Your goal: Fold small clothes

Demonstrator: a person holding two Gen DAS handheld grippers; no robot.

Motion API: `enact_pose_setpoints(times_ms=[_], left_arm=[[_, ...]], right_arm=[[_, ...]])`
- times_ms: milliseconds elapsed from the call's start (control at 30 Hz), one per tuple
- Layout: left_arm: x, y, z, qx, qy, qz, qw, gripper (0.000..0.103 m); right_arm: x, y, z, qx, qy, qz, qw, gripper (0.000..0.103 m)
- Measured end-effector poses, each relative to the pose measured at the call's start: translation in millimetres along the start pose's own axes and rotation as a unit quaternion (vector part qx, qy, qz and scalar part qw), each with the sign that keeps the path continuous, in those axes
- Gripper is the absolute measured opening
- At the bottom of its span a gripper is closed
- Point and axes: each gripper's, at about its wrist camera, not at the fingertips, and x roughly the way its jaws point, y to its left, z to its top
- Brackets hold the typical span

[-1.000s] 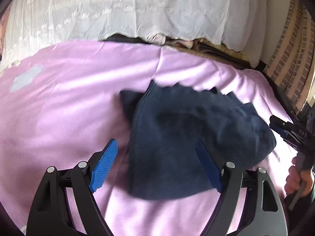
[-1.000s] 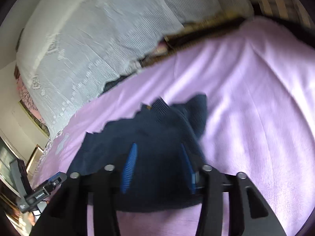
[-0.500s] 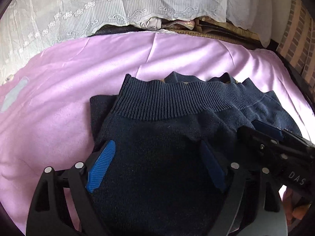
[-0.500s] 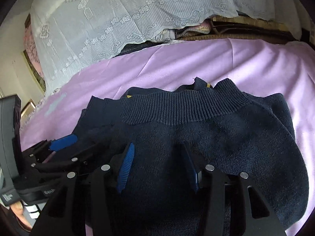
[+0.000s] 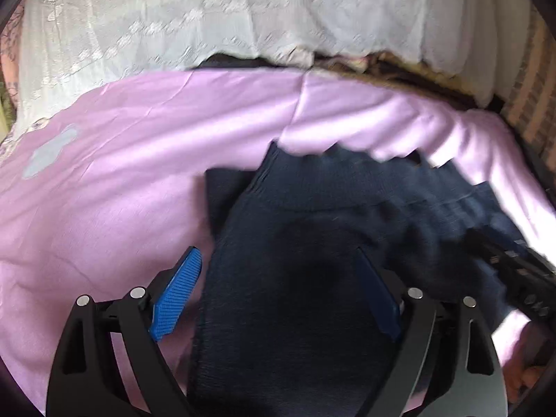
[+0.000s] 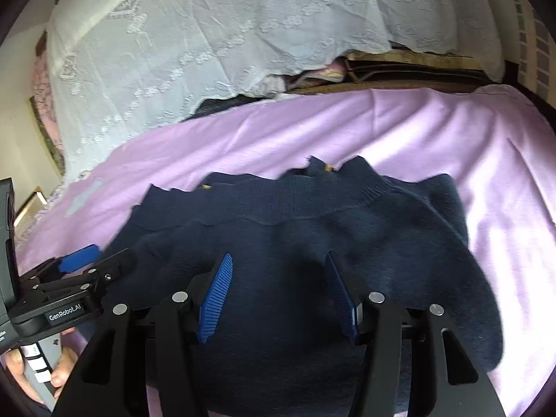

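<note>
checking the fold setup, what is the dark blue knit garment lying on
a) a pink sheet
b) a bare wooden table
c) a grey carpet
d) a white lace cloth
a: the dark blue knit garment lies folded on the pink sheet, which shows around it on the far and outer sides in both wrist views; the white lace cloth only hangs behind, beyond the sheet's far edge.

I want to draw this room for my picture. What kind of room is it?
Most likely a bedroom at home. The navy knitted sweater lies on a wide pink bedsheet, like a bed. Behind it a white lace cloth covers a pile of folded fabrics, and a brick wall stands at the side.
</note>
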Motion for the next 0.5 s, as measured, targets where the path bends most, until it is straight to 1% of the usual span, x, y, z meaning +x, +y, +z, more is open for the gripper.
enact_pose_setpoints(times_ms=[33,100,167,300,400,500], left_arm=[[7.4,1.5,-0.3,-0.003,0.015,0.003,0.9999,0.096],[14.7,9.7,2.0,-0.026,0.032,-0.014,0.9991,0.098],[16.5,13.4,1.2,-0.035,0.036,-0.02,0.9985,0.099],[10.8,9.3,-0.8,-0.023,0.02,-0.004,0.9995,0.099],[3.6,5.7,2.8,-0.015,0.002,0.005,0.9999,0.099],[-1.1,5.8,19.1,-0.025,-0.017,0.003,0.9995,0.099]], right_arm=[[3.8,2.5,-0.2,-0.01,0.012,-0.01,1.0,0.061],[5.2,10.6,-2.0,-0.036,0.015,-0.029,0.999,0.063],[4.7,10.8,-2.9,-0.038,0.014,-0.032,0.999,0.063],[-1.3,0.8,-1.8,-0.014,0.004,-0.007,1.0,0.063],[-7.1,1.0,4.8,-0.013,-0.02,-0.012,1.0,0.063],[-3.2,2.8,20.8,-0.022,-0.032,-0.024,0.999,0.063]])
